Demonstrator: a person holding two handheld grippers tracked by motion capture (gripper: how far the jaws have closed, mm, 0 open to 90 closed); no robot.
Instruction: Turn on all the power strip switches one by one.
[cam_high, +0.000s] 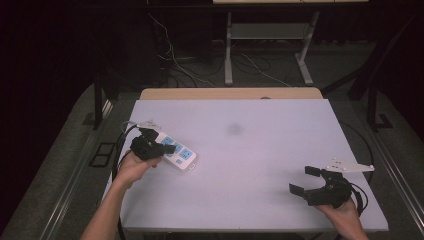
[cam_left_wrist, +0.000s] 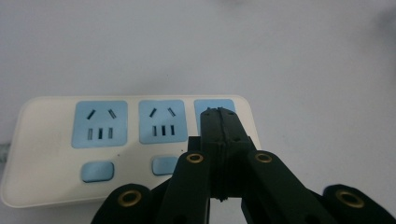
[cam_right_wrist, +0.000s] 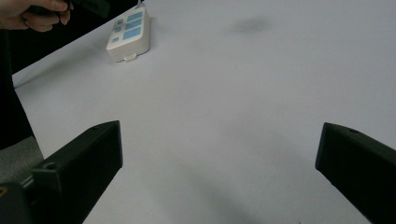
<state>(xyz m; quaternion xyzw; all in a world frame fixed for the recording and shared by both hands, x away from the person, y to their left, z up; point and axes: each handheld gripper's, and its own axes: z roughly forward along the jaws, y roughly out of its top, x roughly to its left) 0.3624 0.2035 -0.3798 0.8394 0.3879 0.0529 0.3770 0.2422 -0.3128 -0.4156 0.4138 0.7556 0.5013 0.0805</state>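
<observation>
While the left gripper (cam_high: 169, 148) hovers jaws clenched over the power strip (cam_high: 181, 155) at table's (cam_high: 260, 150) 9 o'clock, right gripper (cam_high: 306, 181) waits jaws released, 4 o'clock.

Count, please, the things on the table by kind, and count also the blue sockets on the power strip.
Power strip: 1
Handheld tongs: 2, left and right
Blue sockets on the power strip: 3
Total things: 3
</observation>
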